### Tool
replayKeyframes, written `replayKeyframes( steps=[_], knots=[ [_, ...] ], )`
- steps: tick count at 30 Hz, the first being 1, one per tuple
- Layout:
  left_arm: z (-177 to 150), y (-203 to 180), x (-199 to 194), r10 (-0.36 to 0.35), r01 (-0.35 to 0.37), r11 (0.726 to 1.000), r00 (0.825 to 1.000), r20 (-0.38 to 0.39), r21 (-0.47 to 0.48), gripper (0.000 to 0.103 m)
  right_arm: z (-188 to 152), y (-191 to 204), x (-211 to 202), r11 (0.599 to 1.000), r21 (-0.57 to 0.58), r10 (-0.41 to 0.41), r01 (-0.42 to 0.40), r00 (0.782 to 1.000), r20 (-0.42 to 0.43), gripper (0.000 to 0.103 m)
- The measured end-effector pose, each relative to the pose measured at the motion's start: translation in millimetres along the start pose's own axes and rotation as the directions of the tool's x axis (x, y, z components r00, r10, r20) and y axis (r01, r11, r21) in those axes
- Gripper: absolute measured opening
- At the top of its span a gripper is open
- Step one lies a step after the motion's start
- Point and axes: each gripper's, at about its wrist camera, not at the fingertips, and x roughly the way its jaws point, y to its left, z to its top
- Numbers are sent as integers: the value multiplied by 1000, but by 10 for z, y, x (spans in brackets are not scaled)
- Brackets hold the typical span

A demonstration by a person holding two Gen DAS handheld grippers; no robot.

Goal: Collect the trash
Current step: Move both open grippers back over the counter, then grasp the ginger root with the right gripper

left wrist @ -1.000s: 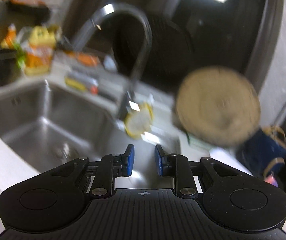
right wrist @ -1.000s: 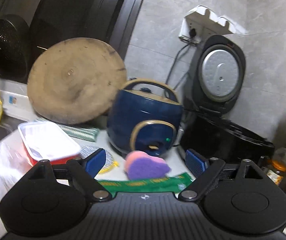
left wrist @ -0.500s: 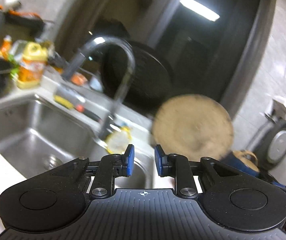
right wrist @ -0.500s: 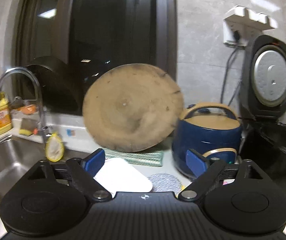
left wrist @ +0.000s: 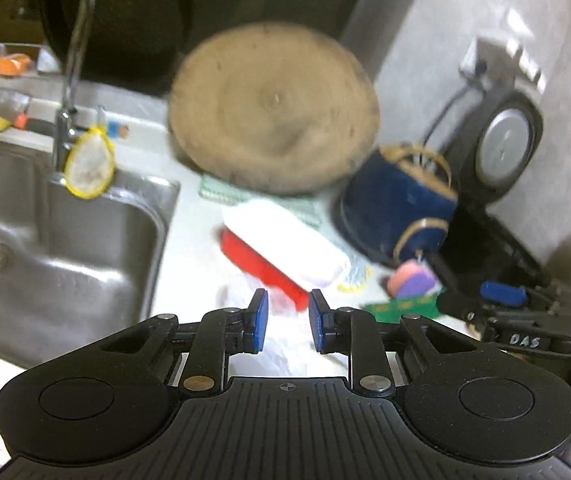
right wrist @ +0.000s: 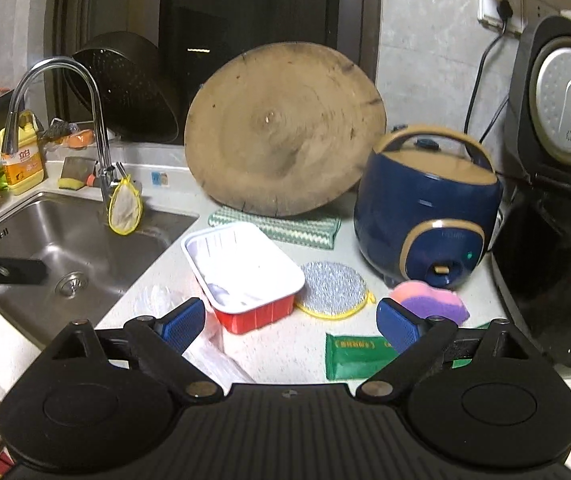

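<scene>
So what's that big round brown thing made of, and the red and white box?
The round board looks like bare, worn wood: matte tan, with ring marks and small cracks at its edge. The box seems to be thin foil or coated card, red outside and glossy white inside with pressed ribs; I can't tell which.

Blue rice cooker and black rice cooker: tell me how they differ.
The blue rice cooker has its lid shut, while the black rice cooker stands with its lid swung up, showing the silver inner plate. The blue rice cooker is rounded with tan trim and a carry handle; the black rice cooker is bigger and boxier. Both sit side by side on the counter against the grey wall.
</scene>
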Motion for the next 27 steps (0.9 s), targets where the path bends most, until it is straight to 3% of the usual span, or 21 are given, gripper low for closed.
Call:
replayKeyframes(
  steps=[4,6,10,14,17,21,23,26,27],
  knots=[
    [-125,-175,308,51,-49,998,996,-77,28,25,-154,-252,156,995,87,54,-45,994,-100,93],
    [-167,-265,439,48,-44,998,994,-98,39,25,-275,-419,211,993,117,42,-28,992,-121,93],
    [-185,-505,676,14,-7,998,994,-112,66,25,-519,-970,229,973,180,-126,146,985,-121,93],
    [-193,-744,955,-26,35,997,992,-124,68,25,-683,-1585,252,922,197,-315,332,942,-115,94],
    [-254,-871,1108,-35,44,997,990,-138,64,25,-800,-2003,323,903,197,-366,383,923,-117,94],
    [-358,-936,1201,-36,46,997,985,-169,56,25,-1014,-2517,497,843,266,-428,467,883,-191,94],
    [-400,-930,1204,-26,35,998,984,-174,51,25,-1112,-2632,536,830,286,-431,478,876,-215,92],
    [-440,-868,1173,5,0,999,986,-165,33,25,-1201,-2619,496,838,315,-392,446,893,-221,74],
    [-446,-855,1165,14,-10,1000,987,-162,27,25,-1201,-2575,472,845,302,-390,441,895,-216,56]
  ],
)
